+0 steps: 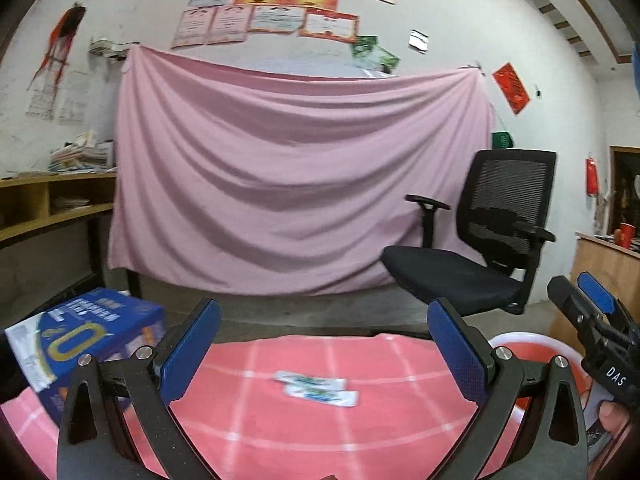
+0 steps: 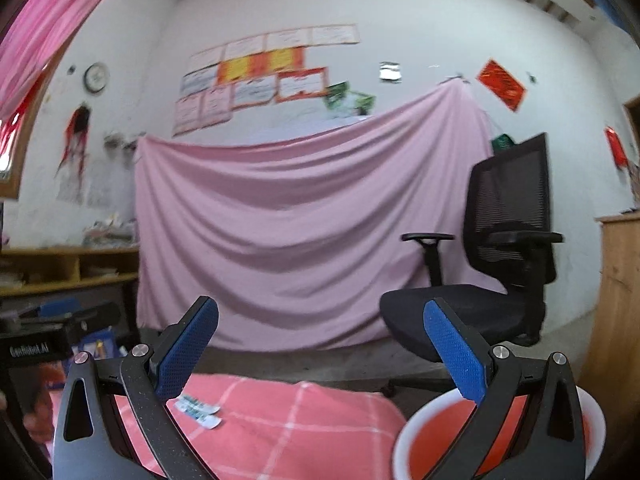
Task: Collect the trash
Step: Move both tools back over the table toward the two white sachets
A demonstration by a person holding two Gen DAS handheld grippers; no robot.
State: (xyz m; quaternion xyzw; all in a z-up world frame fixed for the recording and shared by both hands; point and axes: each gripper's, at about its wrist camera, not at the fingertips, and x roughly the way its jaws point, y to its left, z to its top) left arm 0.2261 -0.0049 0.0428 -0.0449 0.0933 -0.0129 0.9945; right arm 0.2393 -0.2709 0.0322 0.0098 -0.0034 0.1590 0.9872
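Two small white wrappers (image 1: pixel 316 388) with green print lie side by side on the pink checked cloth (image 1: pixel 280 432), ahead of my left gripper (image 1: pixel 324 344), which is open and empty. The right wrist view shows the same wrappers (image 2: pixel 199 410) just beyond the left finger of my right gripper (image 2: pixel 320 344), also open with nothing between its pads. A red basin with a white rim (image 2: pixel 416 432) sits at the cloth's right edge, under my right gripper's right finger. From the left wrist view the basin (image 1: pixel 520 340) is partly hidden behind the right gripper's body (image 1: pixel 592 320).
A blue carton (image 1: pixel 92 328) stands on the cloth's left side. Beyond the table are a black office chair (image 1: pixel 480 248) and a hanging pink sheet (image 1: pixel 296 184). Wooden shelves (image 1: pixel 52 204) stand left, a wooden cabinet (image 2: pixel 616 320) right. A fingertip (image 1: pixel 612 416) shows at the lower right.
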